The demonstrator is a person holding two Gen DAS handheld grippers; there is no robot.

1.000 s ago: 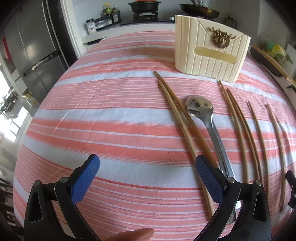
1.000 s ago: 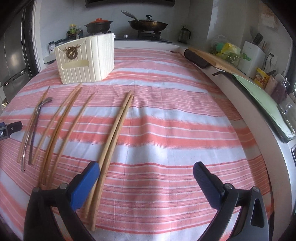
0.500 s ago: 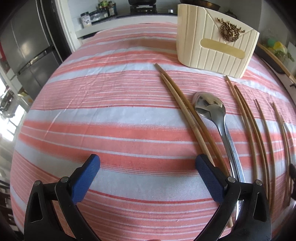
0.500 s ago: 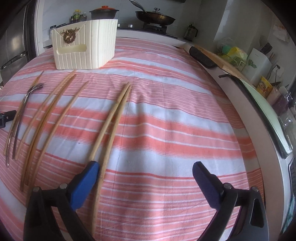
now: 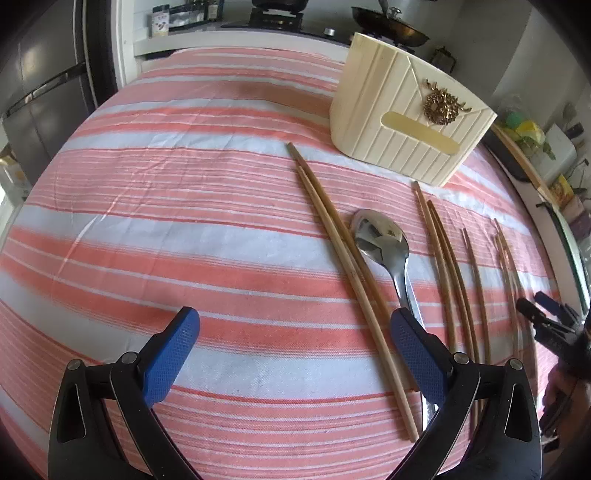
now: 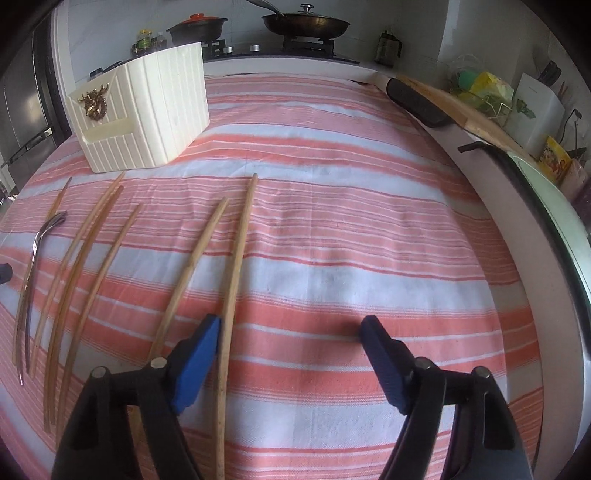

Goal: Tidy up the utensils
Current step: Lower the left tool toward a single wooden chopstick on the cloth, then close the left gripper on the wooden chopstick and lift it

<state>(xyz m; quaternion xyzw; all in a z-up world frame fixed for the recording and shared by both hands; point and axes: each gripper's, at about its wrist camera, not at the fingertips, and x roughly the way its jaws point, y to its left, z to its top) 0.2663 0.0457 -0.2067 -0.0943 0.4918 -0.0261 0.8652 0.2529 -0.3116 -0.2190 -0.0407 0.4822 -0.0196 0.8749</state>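
Note:
Several wooden chopsticks and a steel spoon (image 5: pixel 388 247) lie on a pink-and-white striped cloth (image 5: pixel 184 206). A cream utensil holder (image 5: pixel 406 114) stands behind them; it also shows in the right wrist view (image 6: pixel 147 110). My left gripper (image 5: pixel 295 350) is open and empty, low over the cloth, its right finger by the spoon handle and the leftmost chopstick pair (image 5: pixel 343 258). My right gripper (image 6: pixel 291 354) is open and empty; its left finger sits between two chopsticks (image 6: pixel 236 266) at their near ends. The spoon (image 6: pixel 33 258) lies far left there.
A stove with a pan (image 6: pixel 306 24) and a pot (image 6: pixel 195 29) stands behind the table. A cutting board (image 6: pixel 454 107) and a sink edge (image 6: pixel 546 206) run along the right. A fridge (image 5: pixel 40 96) stands at the left.
Both grippers have moved forward and lower toward the cloth. The right gripper has shifted left onto the near ends of the rightmost chopstick pair, which now lie spread apart.

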